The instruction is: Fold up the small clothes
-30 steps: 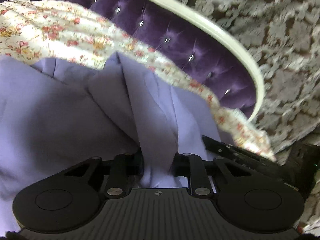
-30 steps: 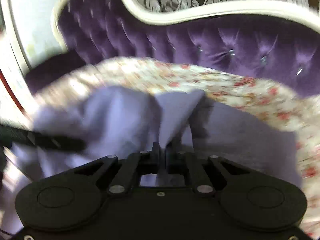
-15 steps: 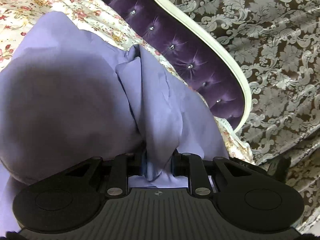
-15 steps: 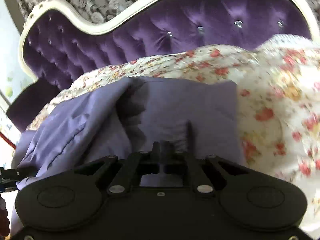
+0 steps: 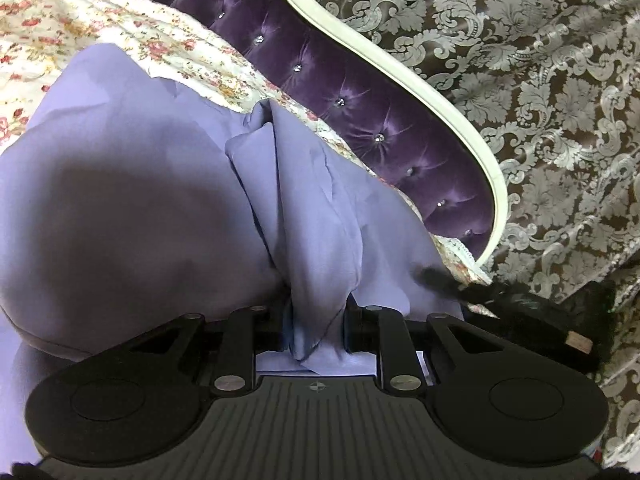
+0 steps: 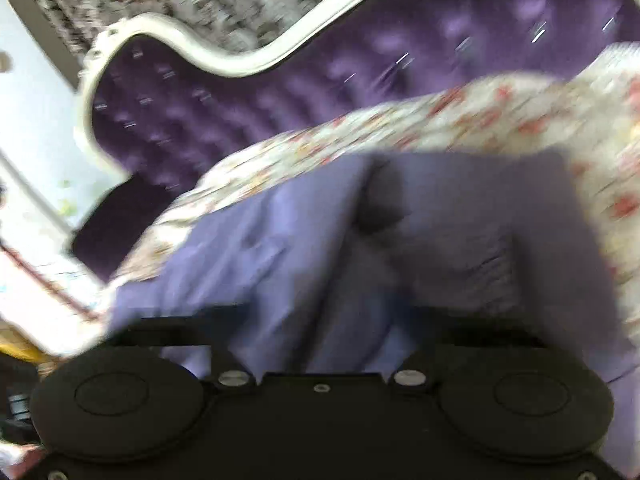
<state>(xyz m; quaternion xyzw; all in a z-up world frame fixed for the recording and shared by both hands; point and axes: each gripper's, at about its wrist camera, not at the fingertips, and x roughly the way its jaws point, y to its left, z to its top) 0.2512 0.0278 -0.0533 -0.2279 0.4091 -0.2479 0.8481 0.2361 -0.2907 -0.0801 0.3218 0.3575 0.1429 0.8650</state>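
A lavender garment [image 5: 120, 208] lies spread on the floral bedspread [image 5: 168, 40]. My left gripper [image 5: 316, 312] is shut on a bunched fold of it, which rises between the fingers. The garment [image 6: 460, 220] also fills the blurred right wrist view, with one squared end lying flat. My right gripper [image 6: 320, 320] sits at its near edge. Its jaws are opening a little, with cloth still bunched between them and hiding the fingertips. In the left wrist view the right gripper's dark body [image 5: 520, 312] reaches in at the garment's right edge.
A purple tufted headboard [image 5: 360, 120] with a white curved frame [image 5: 440, 100] runs behind the bed. Brown damask wallpaper [image 5: 540, 80] lies beyond it. A pale wall and doorway [image 6: 32, 120] show at the left of the right wrist view.
The garment has come down and spread flatter on the bedspread. The right wrist view has rolled and blurred, and cloth now covers that gripper's fingers. The left grip on the fold is unchanged.
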